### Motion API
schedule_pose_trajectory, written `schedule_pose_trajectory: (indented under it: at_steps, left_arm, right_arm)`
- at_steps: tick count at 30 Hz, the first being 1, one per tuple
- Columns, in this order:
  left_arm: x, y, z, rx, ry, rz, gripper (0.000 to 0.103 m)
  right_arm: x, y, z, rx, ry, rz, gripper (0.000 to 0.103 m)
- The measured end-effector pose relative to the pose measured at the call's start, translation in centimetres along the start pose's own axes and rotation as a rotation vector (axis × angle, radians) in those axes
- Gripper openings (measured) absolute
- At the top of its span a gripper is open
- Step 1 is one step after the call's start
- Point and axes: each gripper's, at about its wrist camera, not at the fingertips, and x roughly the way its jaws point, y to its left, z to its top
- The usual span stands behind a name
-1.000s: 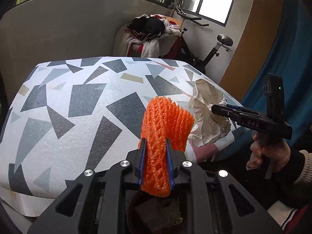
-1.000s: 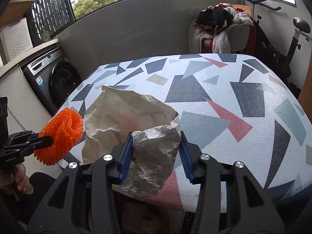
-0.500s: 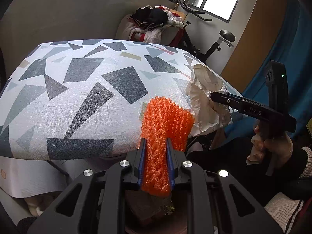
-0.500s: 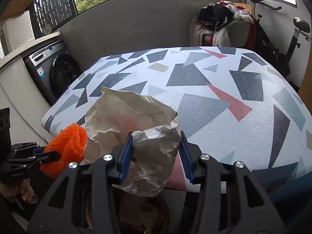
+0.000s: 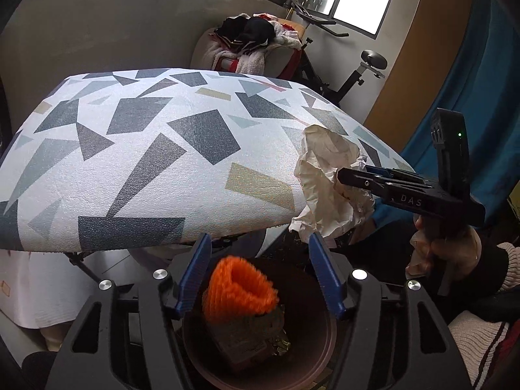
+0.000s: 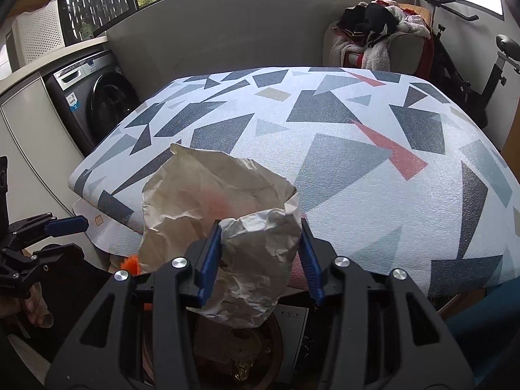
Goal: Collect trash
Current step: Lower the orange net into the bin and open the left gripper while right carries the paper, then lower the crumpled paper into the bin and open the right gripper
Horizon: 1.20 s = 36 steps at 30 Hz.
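Observation:
My left gripper (image 5: 260, 271) is open, its blue pads spread wide over a round brown bin (image 5: 312, 354) below the table edge. An orange foam net (image 5: 239, 289) lies in the bin on other rubbish. My right gripper (image 6: 258, 258) is shut on a crumpled white paper bag (image 6: 221, 208), held beside the table's near edge. That bag also shows in the left wrist view (image 5: 325, 182), gripped by the right gripper (image 5: 354, 178). A sliver of the orange net (image 6: 131, 263) peeks out behind the bag. The left gripper (image 6: 61, 237) shows open at the far left.
A table with a triangle-patterned cover (image 5: 146, 149) fills the middle. A washing machine (image 6: 94, 97) stands left. A chair piled with clothes (image 6: 377, 39) and an exercise bike (image 5: 354, 71) stand behind. A blue curtain (image 5: 487, 97) hangs at right.
My left gripper opened and let go of the orange net, which dropped into the bin. The right gripper still holds the paper bag and has shifted little.

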Motion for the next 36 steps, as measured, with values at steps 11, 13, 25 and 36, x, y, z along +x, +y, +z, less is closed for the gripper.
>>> schedule_pose_trajectory:
  at_steps: [11,13,25,36]
  left_arm:
    - [-1.9,1.2,0.7,-0.030,-0.066,0.122,0.093]
    - [-2.0,1.9,0.6,-0.054,-0.065,0.141,0.095]
    - [-2.4,3.8,0.0,-0.114,-0.064,0.181,0.096]
    - [-2.2,3.3,0.0,-0.095,-0.057,0.199,0.097]
  right_arm:
    - [1.4,3.1,-1.9,-0.126,0.084,0.027,0.049]
    - [1.7,3.9,-2.2,-0.160,0.104,0.028,0.049]
    - [2.7,5.7,-3.1,-0.233,0.163,0.064,0.060]
    - [2.3,5.6,-2.9,-0.226,0.137,0.011,0.096]
